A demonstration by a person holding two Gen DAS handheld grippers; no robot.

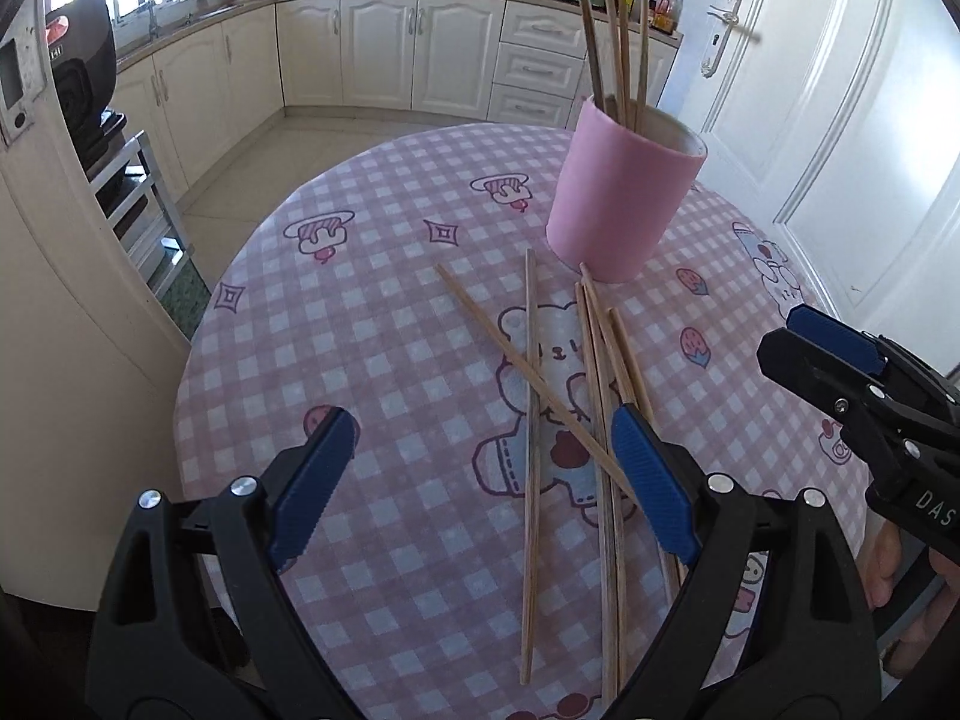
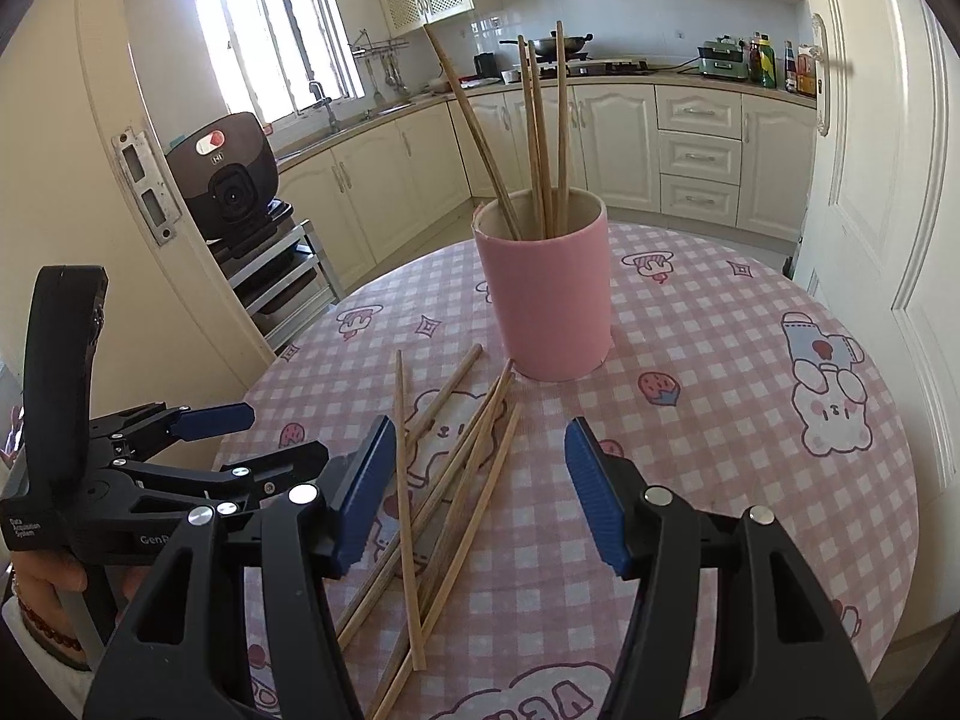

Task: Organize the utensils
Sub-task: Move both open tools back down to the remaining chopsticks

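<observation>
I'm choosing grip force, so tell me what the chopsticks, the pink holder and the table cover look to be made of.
Loose chopsticks: likely bamboo or wood, pale tan with fine lengthwise grain, matt and unlacquered.
Pink holder: uncertain; smooth matt pink outside with a thick pale rim, perhaps a covered cardboard tube or plastic.
Table cover: looks like printed vinyl or oilcloth, given its faint sheen over the pink check.

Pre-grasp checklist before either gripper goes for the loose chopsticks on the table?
1. Left gripper open, nothing between the pads: ok.
2. Right gripper open, empty: ok.
3. Loose wooden chopsticks separated for a single pick: not ok, they cross and overlap.
4. Pink cylindrical holder upright, with room beside the chopsticks standing in it: ok.
5. Checked pink tablecloth lying flat: ok.
6. Grippers apart from each other: ok.
</observation>
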